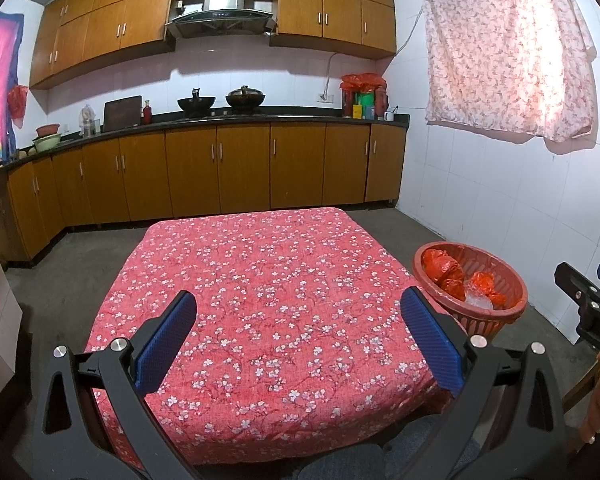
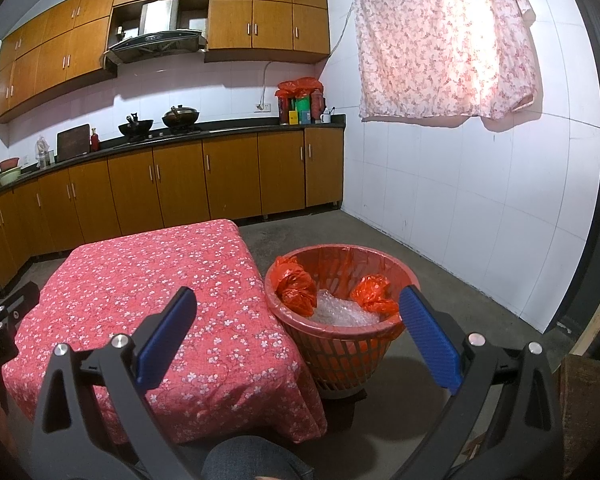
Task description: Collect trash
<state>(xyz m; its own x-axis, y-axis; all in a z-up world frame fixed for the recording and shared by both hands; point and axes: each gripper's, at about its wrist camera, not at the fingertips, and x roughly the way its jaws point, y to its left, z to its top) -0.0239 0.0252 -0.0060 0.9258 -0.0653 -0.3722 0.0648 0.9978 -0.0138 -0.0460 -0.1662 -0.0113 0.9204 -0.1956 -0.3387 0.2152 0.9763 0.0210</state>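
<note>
A red plastic waste basket (image 2: 340, 352) stands on the floor just right of the table; it also shows in the left wrist view (image 1: 480, 320). Inside lie two crumpled orange-red plastic bags (image 2: 296, 286) (image 2: 374, 294) and clear bubble wrap (image 2: 340, 312). My left gripper (image 1: 298, 340) is open and empty above the near half of the table, covered in a red floral cloth (image 1: 260, 280). My right gripper (image 2: 298, 340) is open and empty, hovering in front of the basket and the table's right corner (image 2: 236, 360). No trash shows on the cloth.
Wooden kitchen cabinets (image 1: 220, 168) and a dark counter with woks (image 1: 220, 104) run along the far wall. A white tiled wall (image 2: 460, 208) with a floral curtain (image 2: 440, 40) is on the right. Grey concrete floor (image 2: 440, 312) surrounds the basket.
</note>
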